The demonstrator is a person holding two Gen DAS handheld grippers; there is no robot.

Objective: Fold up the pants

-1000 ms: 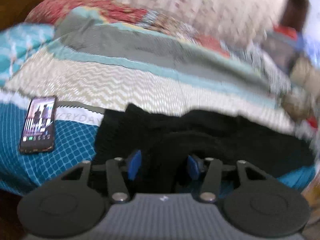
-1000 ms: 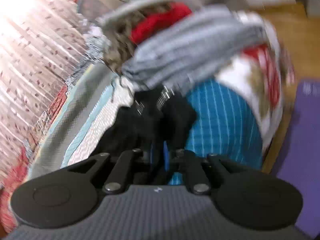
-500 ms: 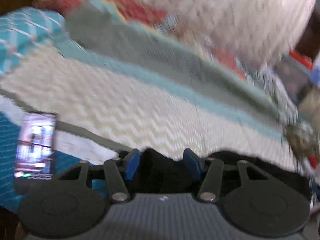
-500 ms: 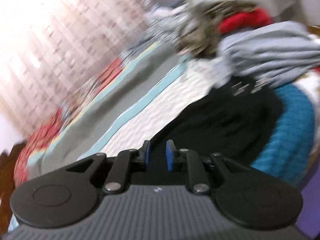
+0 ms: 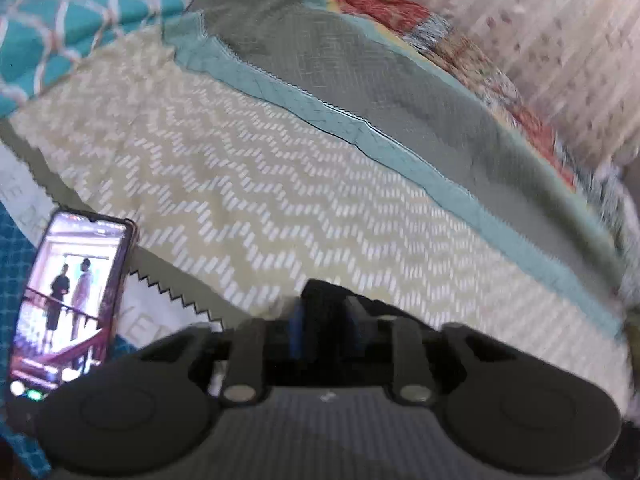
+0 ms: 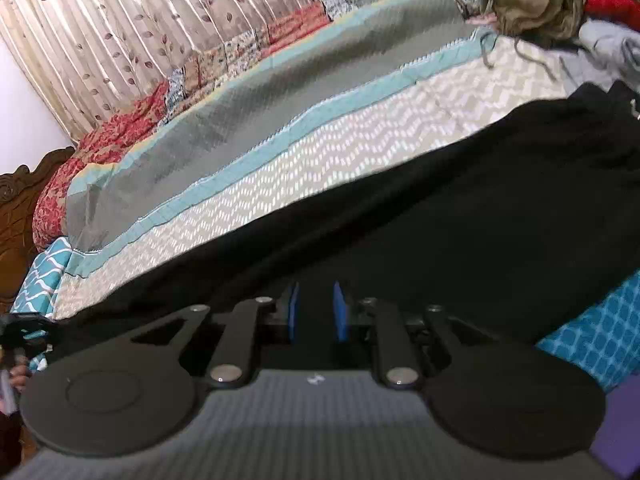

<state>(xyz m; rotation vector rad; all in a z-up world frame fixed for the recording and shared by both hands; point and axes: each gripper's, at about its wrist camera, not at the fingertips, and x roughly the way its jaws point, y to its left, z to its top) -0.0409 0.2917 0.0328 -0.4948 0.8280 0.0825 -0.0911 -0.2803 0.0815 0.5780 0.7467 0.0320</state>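
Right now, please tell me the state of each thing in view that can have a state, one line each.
Left gripper: shut on black cloth, a corner pokes up between the pads.
Right gripper: pads apart, black cloth between them; grip unclear.
Black pants: stretched out across the bedspread, not folded.
Phone: lying face up, screen on.
Clothes pile: crumpled, unfolded.

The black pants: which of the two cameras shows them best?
The right wrist view: the black pants stretch long across the bedspread, ahead of the right gripper. The left wrist view shows only a small dark bunch between the left gripper's fingers.
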